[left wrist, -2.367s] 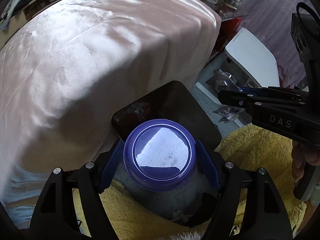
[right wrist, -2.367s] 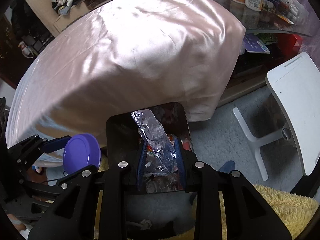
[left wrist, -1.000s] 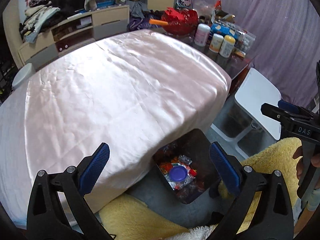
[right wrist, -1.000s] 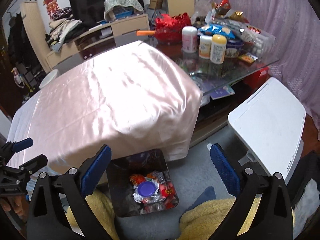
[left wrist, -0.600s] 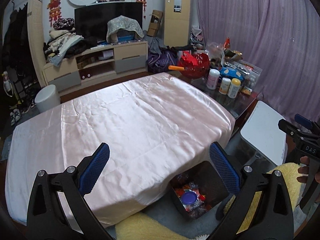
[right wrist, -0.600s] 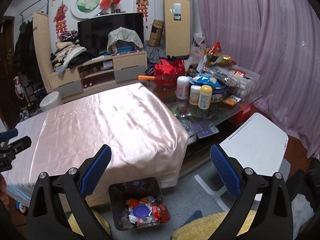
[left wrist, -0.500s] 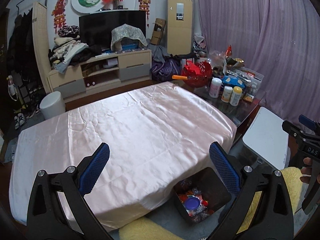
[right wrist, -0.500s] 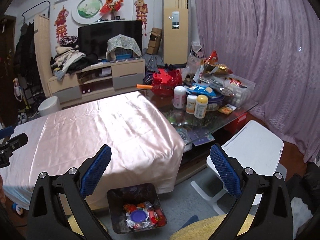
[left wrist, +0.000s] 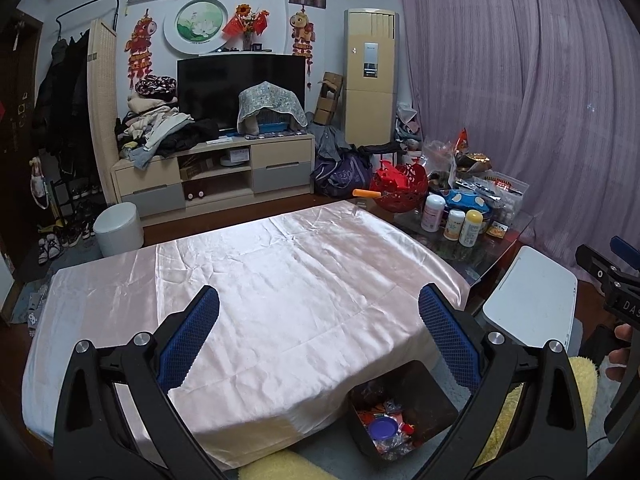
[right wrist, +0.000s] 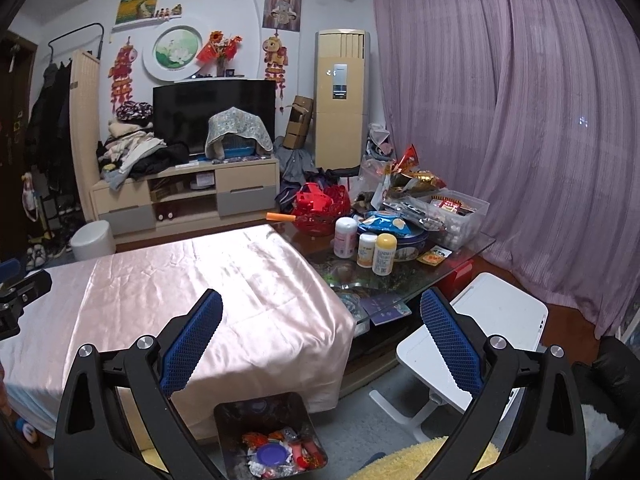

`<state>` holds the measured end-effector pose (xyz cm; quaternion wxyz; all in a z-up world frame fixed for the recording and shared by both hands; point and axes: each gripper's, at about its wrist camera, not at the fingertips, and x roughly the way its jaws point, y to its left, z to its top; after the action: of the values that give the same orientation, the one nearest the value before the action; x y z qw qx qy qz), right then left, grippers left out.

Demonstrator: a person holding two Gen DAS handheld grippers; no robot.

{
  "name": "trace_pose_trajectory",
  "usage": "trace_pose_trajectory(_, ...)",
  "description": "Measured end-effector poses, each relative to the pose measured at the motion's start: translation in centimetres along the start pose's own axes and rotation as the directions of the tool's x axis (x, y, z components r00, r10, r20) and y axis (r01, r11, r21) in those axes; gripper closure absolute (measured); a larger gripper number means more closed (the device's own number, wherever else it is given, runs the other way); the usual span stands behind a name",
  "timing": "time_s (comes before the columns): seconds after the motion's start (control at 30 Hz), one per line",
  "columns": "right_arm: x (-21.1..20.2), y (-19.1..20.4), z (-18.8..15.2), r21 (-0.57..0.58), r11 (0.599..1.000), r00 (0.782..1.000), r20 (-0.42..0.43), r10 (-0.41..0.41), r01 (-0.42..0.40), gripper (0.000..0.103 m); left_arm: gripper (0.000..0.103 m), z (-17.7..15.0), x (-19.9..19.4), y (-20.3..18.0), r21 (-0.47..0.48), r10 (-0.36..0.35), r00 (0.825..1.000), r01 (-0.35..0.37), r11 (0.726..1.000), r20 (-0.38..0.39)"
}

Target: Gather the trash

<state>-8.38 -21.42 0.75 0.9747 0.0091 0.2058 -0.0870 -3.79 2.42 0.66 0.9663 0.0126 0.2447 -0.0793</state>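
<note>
Plainly, both tongs stand wide apart and hold nothing. The left gripper shows its two blue ribbed pads spread over the pink satin cloth that covers the low table, and the right gripper is spread the same way above the cloth's corner. Each tool also appears at the edge of the other's view: the right one at the far right of the left wrist view, black and cut off by the frame, with fingertips of a hand on its handle; the left one only as a dark tip at the left edge of the right wrist view.

Below the tongs, on the grey floor just beside the hanging cloth, sits the black trash bin. Inside it lies a purple round lid among red wrappers and crinkled silver foil; the smaller scraps are too jumbled to tell apart. In the left wrist view the bin is partly hidden behind the right finger, and its lower edge is cut by a yellow fluffy blanket.

Further out, a glass table carries bottles, a blue tin and snack bags. A white folding stool stands beside it. A television and purple curtains fill the back.
</note>
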Motion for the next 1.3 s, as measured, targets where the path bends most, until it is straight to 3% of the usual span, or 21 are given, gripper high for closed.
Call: trace_pose_trajectory(1.3, -1.1, 0.8, -0.9, 0.006, 1.000, 1.000, -0.012, -0.002, 0.002, 0.003, 0.008, -0.6, -1.1, -0.6, 0.007, -0.035, 0.999, 0.035, 0.999, 0.006)
